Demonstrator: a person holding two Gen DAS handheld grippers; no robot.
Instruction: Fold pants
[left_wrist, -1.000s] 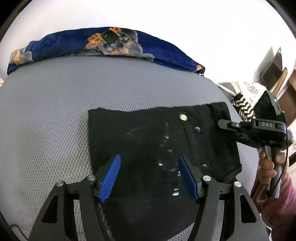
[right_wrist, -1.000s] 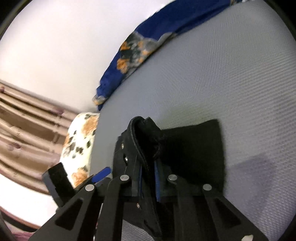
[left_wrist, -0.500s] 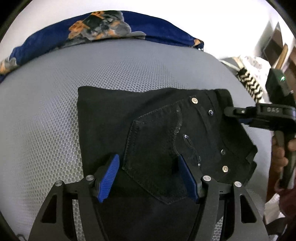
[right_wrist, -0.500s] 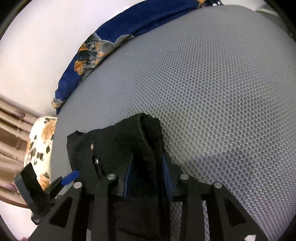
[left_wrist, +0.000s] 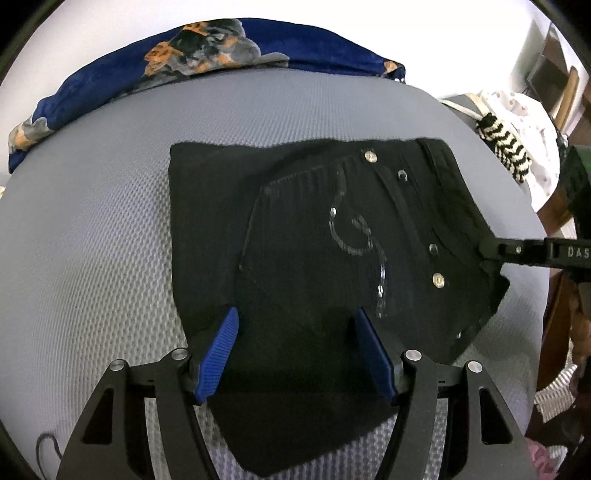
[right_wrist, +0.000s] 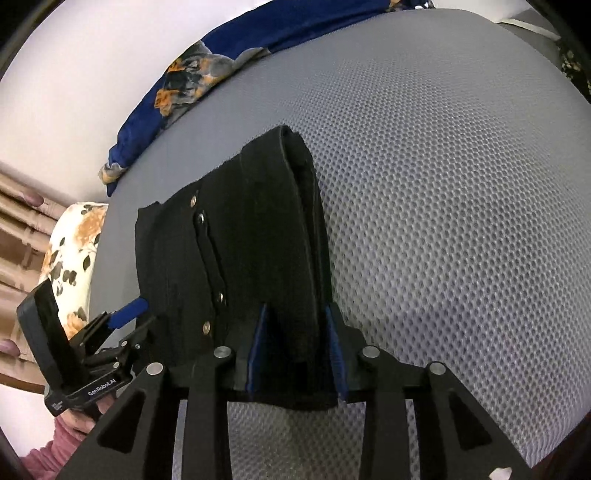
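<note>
While the folded black pants (left_wrist: 325, 258) lie on the grey mesh bed (left_wrist: 92, 240), our left tongs (left_wrist: 295, 347) gape over them; our right tongs (right_wrist: 295, 350) pinch the waistband edge.

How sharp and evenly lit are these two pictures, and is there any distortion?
Left wrist view: sharp, fisheye bends the grey mesh surface; the black pants lose detail, wall above blown out. Right wrist view: sharp, same bending; shadow under the pants near the right hand-held gripper.
</note>
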